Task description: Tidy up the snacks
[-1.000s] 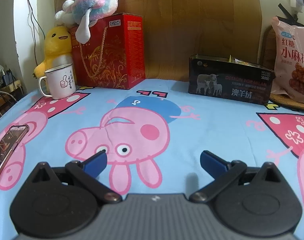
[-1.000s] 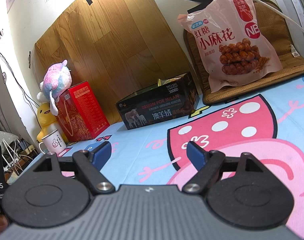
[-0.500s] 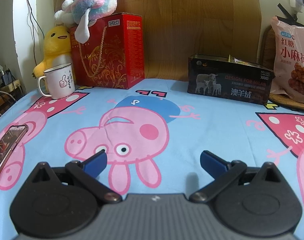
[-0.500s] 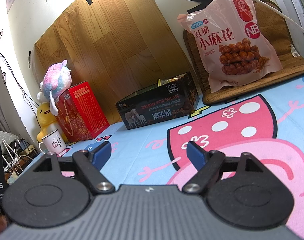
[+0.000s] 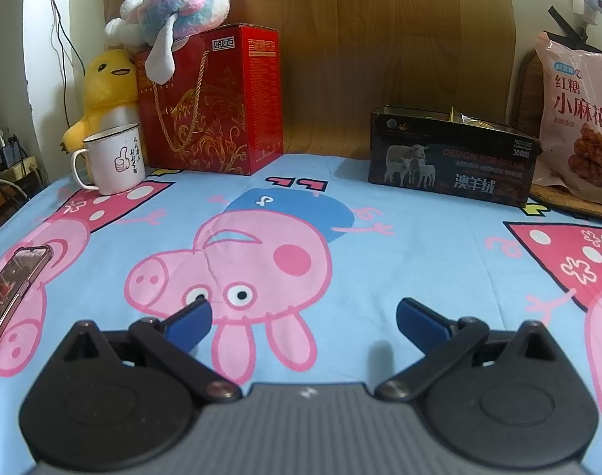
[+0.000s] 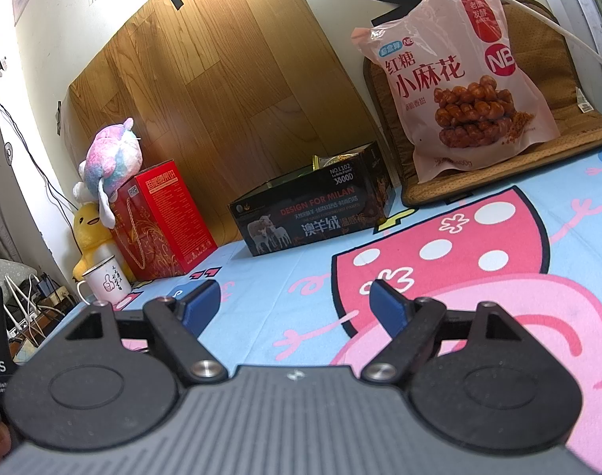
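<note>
Showing phone (image 5: 14, 281) at sheet's left edge: left cam only. Right cam alone gets full snack bag (image 6: 465, 79), leaning on mat at back right. Open black box (image 6: 312, 209) w/ packet inside. Left gripper (image 5: 302, 318) & right gripper (image 6: 295, 303) both wide, empty.

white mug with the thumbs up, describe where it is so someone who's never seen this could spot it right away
Start at the wood-grain board against the back wall and go to its left end, where a tall red gift box stands on the cartoon pig sheet. The white mug stands just left of that box, in front of a yellow duck plush. It is the only cup there, with a pink thumbs-up drawing.
</note>
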Motion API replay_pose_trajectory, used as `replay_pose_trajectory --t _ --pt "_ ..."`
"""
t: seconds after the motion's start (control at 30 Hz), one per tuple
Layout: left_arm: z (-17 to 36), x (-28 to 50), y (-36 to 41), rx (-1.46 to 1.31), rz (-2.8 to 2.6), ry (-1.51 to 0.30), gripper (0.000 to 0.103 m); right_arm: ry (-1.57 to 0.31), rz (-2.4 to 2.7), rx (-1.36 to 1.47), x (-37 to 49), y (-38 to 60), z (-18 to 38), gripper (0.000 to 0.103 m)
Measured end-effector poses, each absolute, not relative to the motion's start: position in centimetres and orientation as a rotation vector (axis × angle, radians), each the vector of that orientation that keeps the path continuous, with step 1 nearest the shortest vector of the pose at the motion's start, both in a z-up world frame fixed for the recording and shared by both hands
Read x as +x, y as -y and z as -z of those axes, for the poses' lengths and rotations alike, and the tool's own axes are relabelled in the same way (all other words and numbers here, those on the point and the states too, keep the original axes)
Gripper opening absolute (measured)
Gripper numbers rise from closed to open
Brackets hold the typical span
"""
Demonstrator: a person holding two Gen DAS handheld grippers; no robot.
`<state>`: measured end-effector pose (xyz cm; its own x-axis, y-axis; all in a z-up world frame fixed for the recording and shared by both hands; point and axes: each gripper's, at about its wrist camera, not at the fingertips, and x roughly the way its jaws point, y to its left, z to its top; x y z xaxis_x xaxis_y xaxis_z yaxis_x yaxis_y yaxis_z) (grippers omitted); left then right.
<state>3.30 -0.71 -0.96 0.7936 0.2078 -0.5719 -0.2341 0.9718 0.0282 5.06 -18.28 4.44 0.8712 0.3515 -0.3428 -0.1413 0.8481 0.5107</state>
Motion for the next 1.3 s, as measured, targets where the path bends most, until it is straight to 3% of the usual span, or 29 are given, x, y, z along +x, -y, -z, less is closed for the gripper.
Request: replay_pose_trajectory --t 1.3 --pt "1.12 3.42 0.5 -0.067 -0.223 -0.633 0.103 -0.444 -0.268 0.496 5.05 18.24 -4.44 0.085"
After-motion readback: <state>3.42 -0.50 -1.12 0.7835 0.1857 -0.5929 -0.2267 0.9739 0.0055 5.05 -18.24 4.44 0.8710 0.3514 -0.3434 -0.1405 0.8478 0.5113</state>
